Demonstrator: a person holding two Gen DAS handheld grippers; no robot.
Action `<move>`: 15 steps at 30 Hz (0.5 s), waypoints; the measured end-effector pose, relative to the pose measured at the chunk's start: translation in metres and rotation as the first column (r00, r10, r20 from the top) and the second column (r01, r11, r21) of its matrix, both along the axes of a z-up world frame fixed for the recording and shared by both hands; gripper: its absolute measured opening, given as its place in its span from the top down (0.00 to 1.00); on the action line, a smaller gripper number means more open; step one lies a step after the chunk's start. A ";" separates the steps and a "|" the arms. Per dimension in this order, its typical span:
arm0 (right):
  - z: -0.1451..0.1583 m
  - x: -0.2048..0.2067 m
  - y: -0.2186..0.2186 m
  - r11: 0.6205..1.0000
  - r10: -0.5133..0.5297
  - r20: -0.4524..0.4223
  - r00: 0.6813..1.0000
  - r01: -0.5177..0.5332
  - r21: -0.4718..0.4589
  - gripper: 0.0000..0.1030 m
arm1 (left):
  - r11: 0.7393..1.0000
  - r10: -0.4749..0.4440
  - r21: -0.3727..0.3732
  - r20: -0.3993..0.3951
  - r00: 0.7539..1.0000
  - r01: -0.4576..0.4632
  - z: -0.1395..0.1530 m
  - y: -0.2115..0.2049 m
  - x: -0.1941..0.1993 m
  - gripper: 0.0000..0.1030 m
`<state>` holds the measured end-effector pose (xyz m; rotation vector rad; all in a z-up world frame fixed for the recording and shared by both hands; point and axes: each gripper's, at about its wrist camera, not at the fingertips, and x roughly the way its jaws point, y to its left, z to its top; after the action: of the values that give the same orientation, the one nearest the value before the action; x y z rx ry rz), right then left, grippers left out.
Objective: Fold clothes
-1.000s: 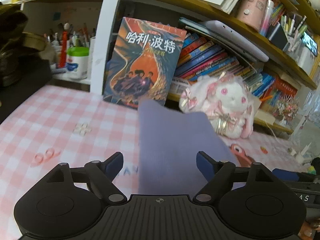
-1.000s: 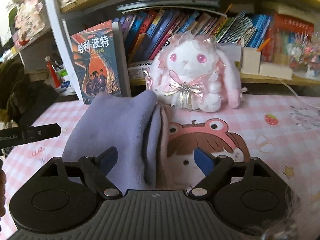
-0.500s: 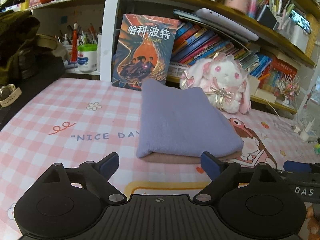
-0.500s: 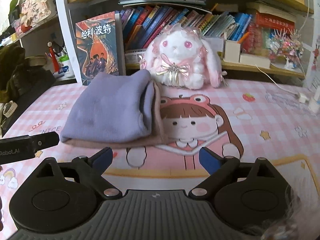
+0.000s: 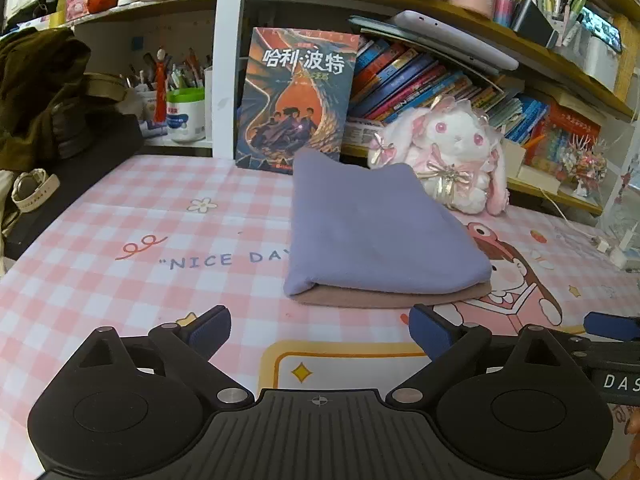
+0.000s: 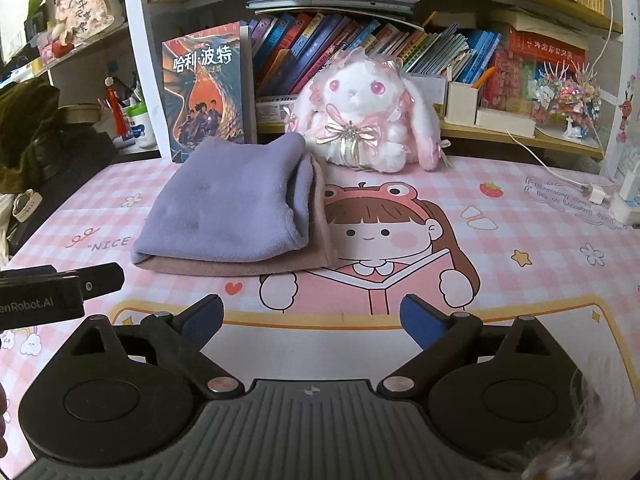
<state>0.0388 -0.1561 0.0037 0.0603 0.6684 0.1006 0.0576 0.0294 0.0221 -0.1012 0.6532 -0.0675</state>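
A lilac cloth [image 5: 372, 228] lies folded flat on top of a folded brown cloth [image 5: 384, 298] on the pink checked desk mat [image 5: 120, 216]. The stack also shows in the right wrist view: lilac cloth [image 6: 228, 204], brown cloth [image 6: 240, 266]. My left gripper [image 5: 320, 330] is open and empty, a short way in front of the stack. My right gripper [image 6: 312, 316] is open and empty, in front and to the right of the stack. The left gripper's body [image 6: 60, 292] shows at the left of the right wrist view.
A white plush rabbit [image 6: 360, 116] sits just behind the stack. A standing book [image 5: 294, 100] leans on the shelf post. Shelves of books line the back. A white charger and cable [image 6: 600, 196] lie at the far right. A watch [image 5: 34, 190] lies at the left edge.
Both grippers have pulled back from the folded stack, which a second ago lay between their fingers. The stack now rests alone on the mat.
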 end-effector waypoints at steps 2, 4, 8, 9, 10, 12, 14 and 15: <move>0.000 0.000 0.001 1.000 0.002 0.000 1.000 -0.002 0.000 0.07 | 1.000 -0.003 0.000 -0.001 1.000 0.003 0.000 0.000 -0.001 0.06; 0.000 -0.001 0.002 1.000 0.005 -0.001 1.000 -0.005 0.000 0.06 | 1.000 -0.006 0.002 -0.003 1.000 0.006 0.000 0.000 -0.001 0.05; 0.000 0.000 0.005 1.000 0.006 -0.008 1.000 -0.006 -0.003 0.05 | 1.000 -0.007 0.006 -0.016 1.000 0.007 -0.002 0.000 -0.001 0.05; 0.000 0.001 0.006 1.000 0.007 -0.010 1.000 -0.007 -0.003 0.05 | 1.000 -0.007 0.007 -0.019 1.000 0.007 -0.002 0.001 -0.001 0.05; -0.001 0.001 0.006 1.000 0.007 -0.012 1.000 -0.007 -0.004 0.05 | 1.000 -0.006 0.007 -0.023 1.000 0.007 -0.003 0.001 -0.001 0.05; -0.001 0.001 0.007 1.000 0.006 -0.014 1.000 -0.006 -0.004 0.05 | 1.000 -0.006 0.009 -0.024 1.000 0.006 -0.003 0.001 -0.001 0.05; -0.002 0.002 0.008 1.000 0.003 -0.017 1.000 -0.003 -0.004 0.05 | 1.000 -0.005 0.012 -0.026 1.000 0.005 -0.004 0.002 -0.001 0.05; -0.002 0.002 0.008 1.000 0.002 -0.019 1.000 -0.002 -0.004 0.05 | 1.000 -0.005 0.013 -0.027 1.000 0.005 -0.004 0.002 -0.001 0.05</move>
<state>0.0409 -0.1477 0.0015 0.0564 0.6879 0.1006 0.0566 0.0315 0.0184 -0.0883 0.6806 -0.0667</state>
